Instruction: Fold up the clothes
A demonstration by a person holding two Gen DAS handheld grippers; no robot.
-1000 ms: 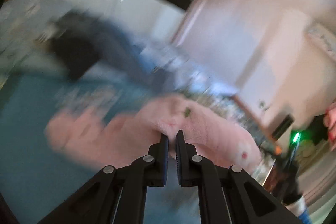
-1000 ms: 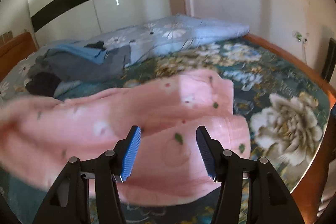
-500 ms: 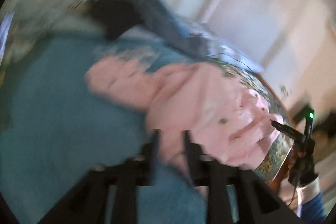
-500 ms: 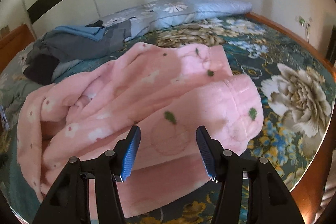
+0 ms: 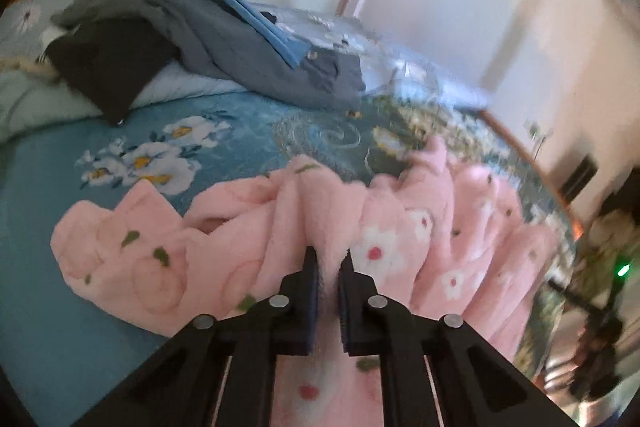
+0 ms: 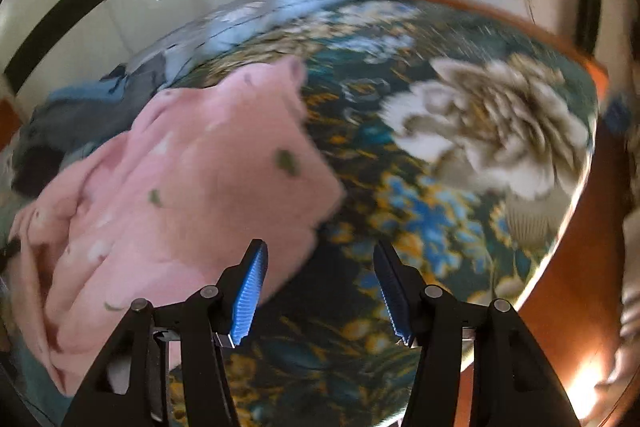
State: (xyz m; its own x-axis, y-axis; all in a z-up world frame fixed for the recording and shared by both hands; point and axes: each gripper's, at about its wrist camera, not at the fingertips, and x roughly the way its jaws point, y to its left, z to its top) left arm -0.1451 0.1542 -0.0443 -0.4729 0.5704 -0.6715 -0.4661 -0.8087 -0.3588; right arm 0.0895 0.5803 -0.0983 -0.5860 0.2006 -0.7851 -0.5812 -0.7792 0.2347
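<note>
Left gripper pinches pink garment, stretched left-right across bed.

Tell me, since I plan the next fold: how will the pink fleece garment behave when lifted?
Pink fleece garment bunches into ridges around the left gripper, so it is likely floppy. Its fuzzy pile probably grips rather than slips. Free parts would likely sag.
</note>
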